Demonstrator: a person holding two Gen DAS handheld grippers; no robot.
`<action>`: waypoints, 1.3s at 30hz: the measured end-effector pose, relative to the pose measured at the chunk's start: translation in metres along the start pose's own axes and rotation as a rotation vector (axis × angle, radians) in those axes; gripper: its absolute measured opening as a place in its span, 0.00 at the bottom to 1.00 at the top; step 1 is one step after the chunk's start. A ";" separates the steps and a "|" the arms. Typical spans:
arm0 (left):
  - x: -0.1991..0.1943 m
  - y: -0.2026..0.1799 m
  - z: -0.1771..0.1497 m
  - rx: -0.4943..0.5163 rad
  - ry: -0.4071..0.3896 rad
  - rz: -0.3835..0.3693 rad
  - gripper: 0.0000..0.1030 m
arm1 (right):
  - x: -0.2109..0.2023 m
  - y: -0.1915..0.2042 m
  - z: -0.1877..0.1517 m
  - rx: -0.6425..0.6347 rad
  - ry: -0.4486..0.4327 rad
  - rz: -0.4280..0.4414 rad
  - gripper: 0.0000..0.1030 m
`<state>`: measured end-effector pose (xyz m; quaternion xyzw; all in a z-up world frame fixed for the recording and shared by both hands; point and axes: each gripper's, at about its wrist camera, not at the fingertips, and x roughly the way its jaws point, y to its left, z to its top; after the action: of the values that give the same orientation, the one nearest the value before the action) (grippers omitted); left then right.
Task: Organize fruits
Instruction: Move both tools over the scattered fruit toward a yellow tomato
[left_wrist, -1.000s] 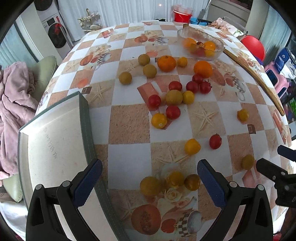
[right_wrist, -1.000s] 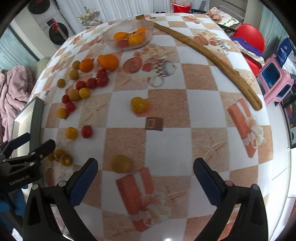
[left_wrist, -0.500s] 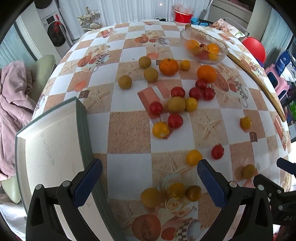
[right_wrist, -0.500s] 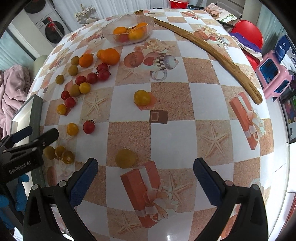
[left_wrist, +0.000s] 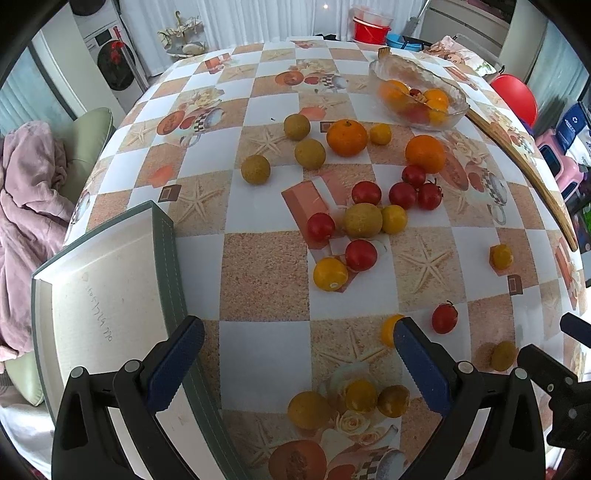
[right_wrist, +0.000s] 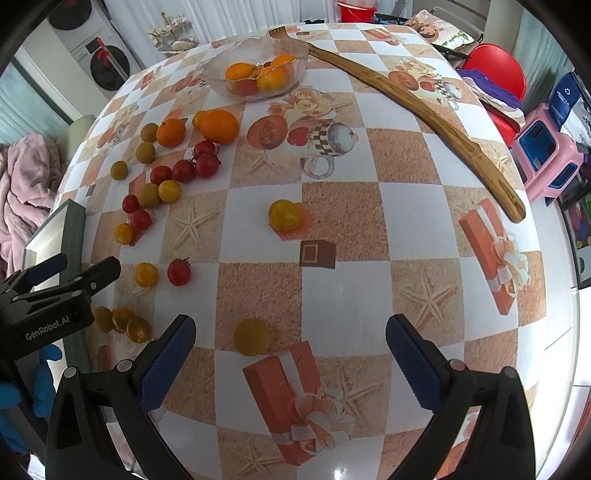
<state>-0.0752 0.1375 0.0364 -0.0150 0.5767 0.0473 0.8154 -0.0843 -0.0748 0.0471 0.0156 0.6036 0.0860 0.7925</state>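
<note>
Both our hand-held grippers (left_wrist: 297, 363) (right_wrist: 290, 360) gape empty; nudged, the round yellow cherry tomato (right_wrist: 252, 336) might roll off the checkered table (right_wrist: 369, 221).

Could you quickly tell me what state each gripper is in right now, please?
Left gripper: open, holding nothing, above the table by the tray.
Right gripper: open, holding nothing, a yellow fruit just ahead.

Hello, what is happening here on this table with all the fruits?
A person holds two grippers above a table scattered with fruit. The left gripper and right gripper are both open and empty. A glass bowl already holds a few fruits; oranges, red cherry tomatoes and yellow ones lie loose on the tablecloth. An empty tray sits at the left.
</note>
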 end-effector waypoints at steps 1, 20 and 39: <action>0.000 0.000 0.000 -0.002 0.001 0.000 1.00 | 0.000 0.000 0.000 0.001 0.000 0.000 1.00; 0.006 0.001 0.010 -0.013 -0.011 0.002 1.00 | 0.006 -0.004 0.022 0.000 -0.009 -0.002 1.00; 0.035 -0.012 0.024 0.033 -0.017 -0.002 0.96 | 0.043 -0.005 0.062 -0.018 0.003 -0.020 0.95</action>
<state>-0.0396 0.1295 0.0113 -0.0016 0.5704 0.0371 0.8205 -0.0136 -0.0679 0.0221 0.0023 0.6043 0.0835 0.7924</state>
